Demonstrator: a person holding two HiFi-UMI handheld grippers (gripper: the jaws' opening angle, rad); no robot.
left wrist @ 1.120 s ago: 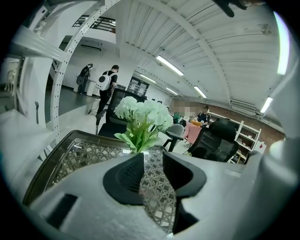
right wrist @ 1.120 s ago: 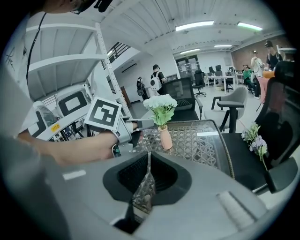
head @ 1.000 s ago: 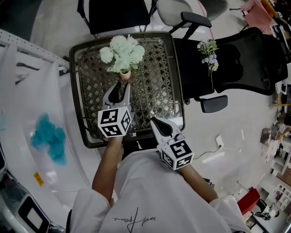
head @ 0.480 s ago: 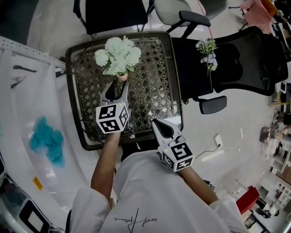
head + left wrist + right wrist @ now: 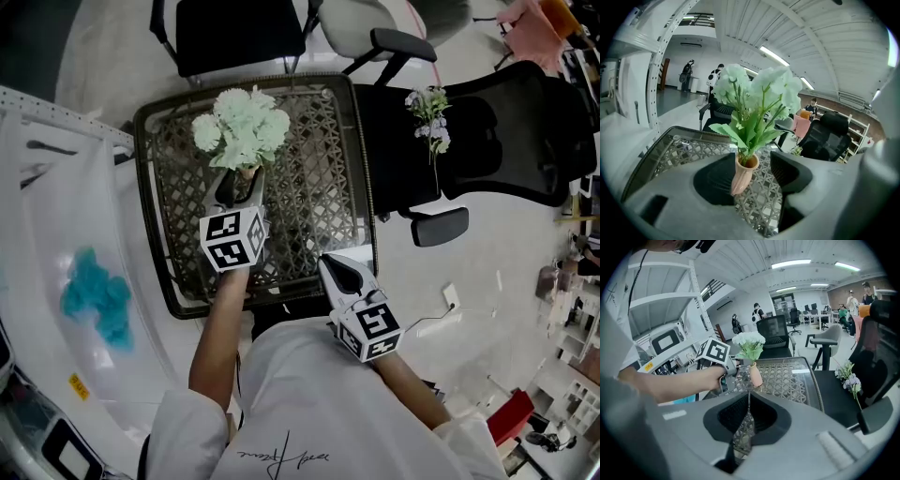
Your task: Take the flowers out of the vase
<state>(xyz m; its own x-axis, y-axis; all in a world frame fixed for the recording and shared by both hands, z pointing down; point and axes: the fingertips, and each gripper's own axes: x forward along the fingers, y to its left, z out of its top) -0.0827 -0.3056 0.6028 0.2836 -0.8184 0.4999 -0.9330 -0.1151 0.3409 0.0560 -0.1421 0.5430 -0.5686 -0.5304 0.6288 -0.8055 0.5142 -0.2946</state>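
Note:
A bunch of pale green-white flowers [image 5: 242,127] [image 5: 754,93] [image 5: 750,341] stands in a small pink vase [image 5: 743,172] [image 5: 755,373] on the lattice-topped table [image 5: 314,202]. My left gripper [image 5: 242,181] [image 5: 752,161] reaches over the table. Its jaws are opening, one on each side of the vase. The vase is close to the left pad, with a gap to the right pad. My right gripper [image 5: 334,266] [image 5: 749,393] hangs over the table's near edge, shut and empty. A second sprig of purple-white flowers [image 5: 429,117] [image 5: 848,378] lies on the black chair.
A black office chair [image 5: 506,141] stands right of the table. A dark chair [image 5: 234,33] and a white chair [image 5: 375,23] stand behind it. White shelving [image 5: 56,216] with a blue clump [image 5: 94,295] runs along the left. People stand far off in the room.
My left gripper has moved forward to the vase and its jaws have spread, so the vase now sits between them. The right gripper has barely shifted.

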